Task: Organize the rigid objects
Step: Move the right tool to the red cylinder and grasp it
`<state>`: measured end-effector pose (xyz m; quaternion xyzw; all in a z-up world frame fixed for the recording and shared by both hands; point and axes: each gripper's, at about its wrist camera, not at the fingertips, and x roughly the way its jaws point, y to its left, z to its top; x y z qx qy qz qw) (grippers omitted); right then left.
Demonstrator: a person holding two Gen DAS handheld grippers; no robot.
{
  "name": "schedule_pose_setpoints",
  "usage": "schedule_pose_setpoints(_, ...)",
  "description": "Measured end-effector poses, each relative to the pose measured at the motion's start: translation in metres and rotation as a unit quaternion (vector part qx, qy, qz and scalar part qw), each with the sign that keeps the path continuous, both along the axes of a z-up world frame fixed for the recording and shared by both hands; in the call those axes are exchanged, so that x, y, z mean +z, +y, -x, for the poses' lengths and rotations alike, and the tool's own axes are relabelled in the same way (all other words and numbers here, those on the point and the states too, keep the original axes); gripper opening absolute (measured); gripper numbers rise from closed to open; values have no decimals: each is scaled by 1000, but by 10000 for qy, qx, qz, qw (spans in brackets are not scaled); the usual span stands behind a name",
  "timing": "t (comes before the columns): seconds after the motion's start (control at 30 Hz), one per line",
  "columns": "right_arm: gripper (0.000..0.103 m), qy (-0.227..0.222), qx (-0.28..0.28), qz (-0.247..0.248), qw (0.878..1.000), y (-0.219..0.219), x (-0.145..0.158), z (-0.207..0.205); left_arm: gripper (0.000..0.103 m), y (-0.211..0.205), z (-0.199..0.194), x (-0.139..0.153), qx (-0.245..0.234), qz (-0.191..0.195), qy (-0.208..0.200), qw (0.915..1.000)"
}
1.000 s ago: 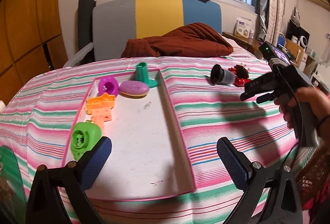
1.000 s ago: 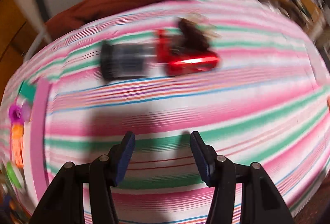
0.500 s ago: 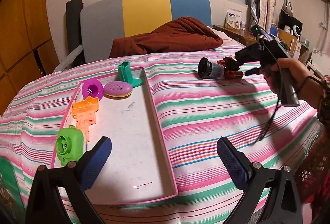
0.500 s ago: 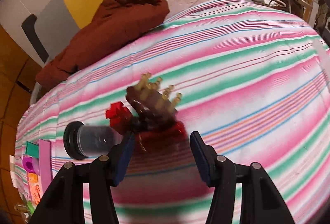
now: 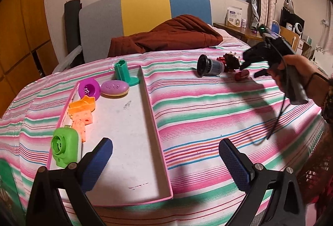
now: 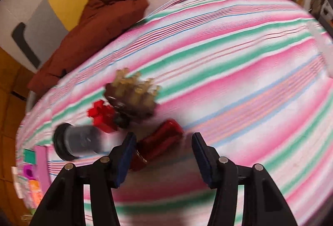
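On the striped bedspread, the dark red glossy plastic piece (image 6: 160, 138) lies between the right gripper (image 6: 164, 149)'s parted, empty pads, tilted steeply down to straddle it. The left gripper (image 5: 166, 155) waits wide and empty over the pink-rimmed white tray (image 5: 133, 128), where sorted toys line the left edge, probably leaving room.
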<state>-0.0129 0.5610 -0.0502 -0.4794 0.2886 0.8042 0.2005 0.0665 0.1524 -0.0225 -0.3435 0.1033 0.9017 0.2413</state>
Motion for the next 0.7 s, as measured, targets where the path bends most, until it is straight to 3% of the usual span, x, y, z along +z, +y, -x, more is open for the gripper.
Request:
schedule_pose_setpoints(0.1,56,18,-335,30,9994,8,4,-19,103,0,1,-1,26,-45,-66,10000)
schedule_pose_setpoints(0.2,56,62,-468,770,9959,17,-8,-22,103,1,0,-2,7,-24,-56,10000)
schedule_pose_setpoints(0.27,56,53,-499,906,9946,17,-12,-20,103,3,-1,-1,-20,-1,-20,10000)
schedule_pose_setpoints(0.47,53,42,-295,548,9981,9,-10,-9,103,12,1,4,-98,1,12,10000)
schedule_pose_setpoints(0.57,42,-74,-3,276,9996,-3,-9,1,103,21,5,10,-149,-34,76,9999)
schedule_pose_setpoints(0.63,28,-244,171,-43,9995,-11,-8,4,103,29,10,15,-170,-65,115,9998)
schedule_pose_setpoints(0.7,26,-338,225,-110,9991,-12,-7,0,103,40,18,21,-225,-105,147,9996)
